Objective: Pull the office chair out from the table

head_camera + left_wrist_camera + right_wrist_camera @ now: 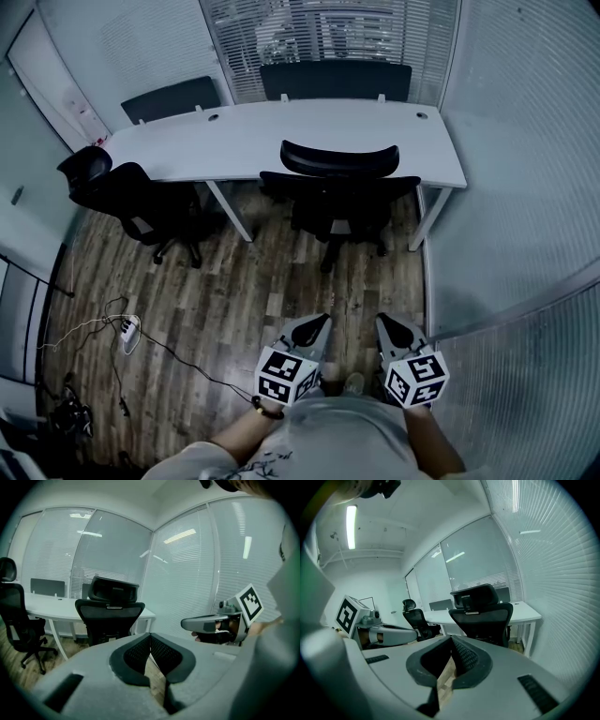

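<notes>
A black office chair [339, 192] with a headrest stands tucked against the near side of the long white table [281, 136]; it also shows ahead in the left gripper view as the office chair [110, 613] and in the right gripper view as the office chair [482, 613]. My left gripper [323, 322] and right gripper [382, 322] hang side by side close to my body, well short of the chair. Both are shut with nothing between the pads. The left gripper [150, 634] and the right gripper [451, 639] point toward the chair's back.
A second black chair [131, 197] stands at the table's left end. Two more chair backs [335, 81] show behind the table. Cables and a power strip [127, 330] lie on the wood floor at left. Glass walls with blinds [525, 187] close in on the right.
</notes>
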`<state>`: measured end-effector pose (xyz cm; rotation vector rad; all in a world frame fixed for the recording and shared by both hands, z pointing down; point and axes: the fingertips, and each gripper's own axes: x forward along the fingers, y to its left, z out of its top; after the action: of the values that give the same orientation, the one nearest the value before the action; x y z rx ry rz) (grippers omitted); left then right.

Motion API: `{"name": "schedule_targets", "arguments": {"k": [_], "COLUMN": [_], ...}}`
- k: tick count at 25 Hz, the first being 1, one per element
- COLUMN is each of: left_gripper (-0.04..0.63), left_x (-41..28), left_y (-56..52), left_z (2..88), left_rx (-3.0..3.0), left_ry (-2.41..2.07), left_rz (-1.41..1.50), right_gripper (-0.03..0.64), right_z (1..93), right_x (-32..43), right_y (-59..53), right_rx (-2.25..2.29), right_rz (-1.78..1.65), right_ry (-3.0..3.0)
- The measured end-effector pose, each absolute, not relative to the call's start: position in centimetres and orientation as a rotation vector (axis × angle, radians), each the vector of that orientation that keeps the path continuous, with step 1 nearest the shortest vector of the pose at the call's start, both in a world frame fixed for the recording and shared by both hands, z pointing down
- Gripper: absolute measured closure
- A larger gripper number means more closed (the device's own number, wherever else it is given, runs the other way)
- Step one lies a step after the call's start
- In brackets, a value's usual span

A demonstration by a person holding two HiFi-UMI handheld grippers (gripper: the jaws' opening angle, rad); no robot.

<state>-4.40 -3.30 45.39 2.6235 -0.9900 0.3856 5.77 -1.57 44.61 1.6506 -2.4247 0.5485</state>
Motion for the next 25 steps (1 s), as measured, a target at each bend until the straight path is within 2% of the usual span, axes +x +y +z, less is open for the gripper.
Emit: {"name": "schedule_targets", "arguments": {"k": [25], "left_gripper": [0.584], "left_x": [1.5], "left_y": [-2.2], "left_z": [46.1], "left_rx": [2.587], "left_ry": [-1.114], "left_rz": [0.395], "right_gripper": [0.612], "right_z": [46.1], "right_x": [13.6], "right_y": [0.1], "right_rx": [1.589], "right_rz": [0.560], "right_ry": [-2.457]}}
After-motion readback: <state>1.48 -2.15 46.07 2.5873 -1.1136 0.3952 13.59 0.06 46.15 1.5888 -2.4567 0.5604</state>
